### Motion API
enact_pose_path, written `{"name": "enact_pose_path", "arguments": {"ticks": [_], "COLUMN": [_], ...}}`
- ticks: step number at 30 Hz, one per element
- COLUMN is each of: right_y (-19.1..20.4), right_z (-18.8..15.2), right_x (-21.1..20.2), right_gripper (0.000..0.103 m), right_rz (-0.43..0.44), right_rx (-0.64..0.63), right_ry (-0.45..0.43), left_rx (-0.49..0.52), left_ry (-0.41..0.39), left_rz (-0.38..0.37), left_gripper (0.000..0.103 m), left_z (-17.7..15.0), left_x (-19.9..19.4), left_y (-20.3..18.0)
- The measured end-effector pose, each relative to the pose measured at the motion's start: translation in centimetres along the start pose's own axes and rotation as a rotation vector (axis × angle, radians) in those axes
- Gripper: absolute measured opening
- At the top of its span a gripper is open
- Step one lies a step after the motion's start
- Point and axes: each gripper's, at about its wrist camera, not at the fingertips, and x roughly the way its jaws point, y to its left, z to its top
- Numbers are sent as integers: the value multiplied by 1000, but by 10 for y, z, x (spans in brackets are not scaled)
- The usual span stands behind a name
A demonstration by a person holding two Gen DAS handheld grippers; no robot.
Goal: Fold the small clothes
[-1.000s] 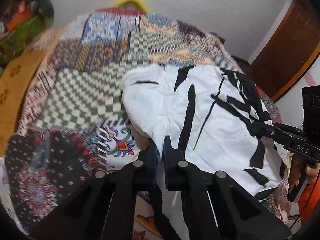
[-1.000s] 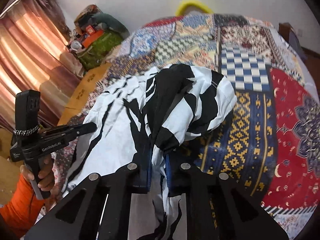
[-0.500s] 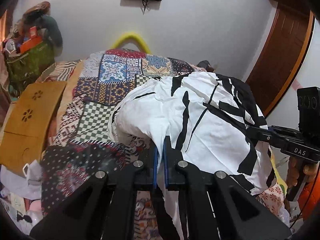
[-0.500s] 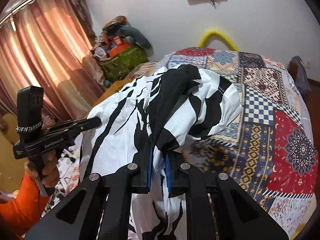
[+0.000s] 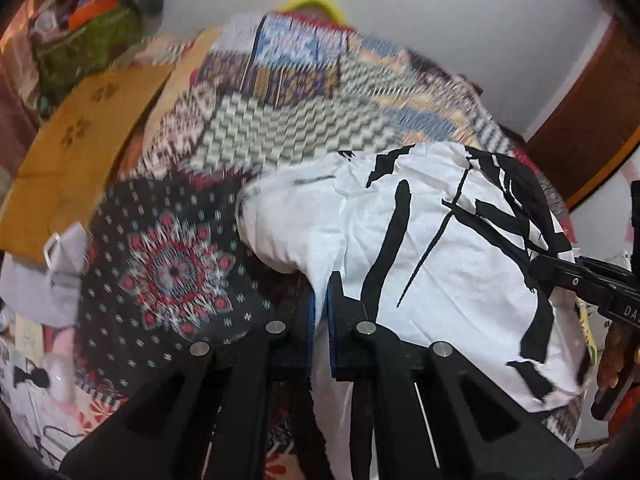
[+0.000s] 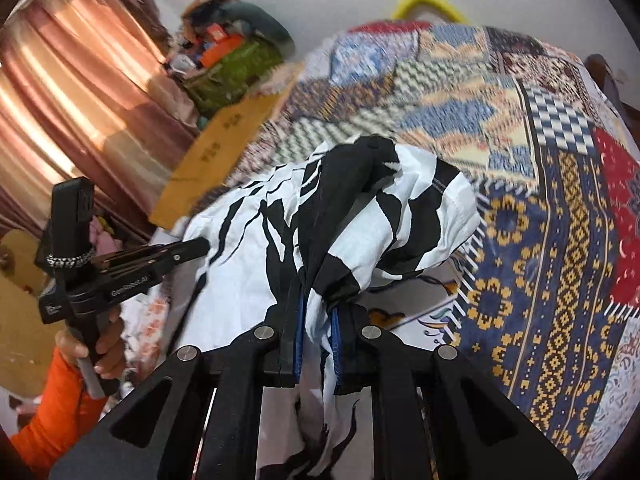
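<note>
A small white shirt with black streaks [image 5: 432, 248] hangs between both grippers above a patchwork bedspread [image 5: 280, 128]. My left gripper [image 5: 320, 300] is shut on its white edge; cloth trails down between the fingers. My right gripper [image 6: 316, 308] is shut on a bunched black-and-white part of the same shirt [image 6: 360, 216]. The right gripper also shows at the right edge of the left wrist view [image 5: 536, 270], and the left gripper shows at the left of the right wrist view [image 6: 204, 245].
The patchwork bedspread [image 6: 540, 184] covers the bed ahead. A yellow-brown wooden board [image 5: 76, 152] lies along the bed's left side. Cluttered bags [image 6: 232, 60] stand by the curtain [image 6: 72, 92]. A brown door [image 5: 592, 120] is at the right.
Both grippers have tipped downward again with the shirt: the wall and television have left the view and the bedspread fills it. Both grips are unchanged.
</note>
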Motion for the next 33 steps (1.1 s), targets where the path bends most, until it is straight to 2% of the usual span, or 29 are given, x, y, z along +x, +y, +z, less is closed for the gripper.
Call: {"name": "enact_pose_path", "arguments": {"ticks": [4,9,12,16,22,26,33], "right_y": [-8,-10,-7,-1,16,41,90], "right_z": [-6,-15,-16,-16,-14,-12,-25], "right_x": [17,22,14,-7,-61,-105,-180], "right_gripper": [16,22,26,27,27,27,27], "right_rz": [-41,-83,-103,-134,-124,-103,-75], "right_rx": [3,-27,-47,-89,-110,-139,-222], "right_ry": [47,74,61,15,-144,-278,-508], "left_rx": [-20,8,11,29,53,77,119], "left_ry": [57,92,79,40,-123,-286,-514], "left_rz": [-2,53,83,122,113,91,54], "left_gripper": [10,25,30,30,30,30,30], "left_z": [-7,-20,-22,-23,-16,-16,-31], "left_x": [25,41,35,11,-62,-129,-215], "left_y": [5,5,6,6,-9,-32,-74]}}
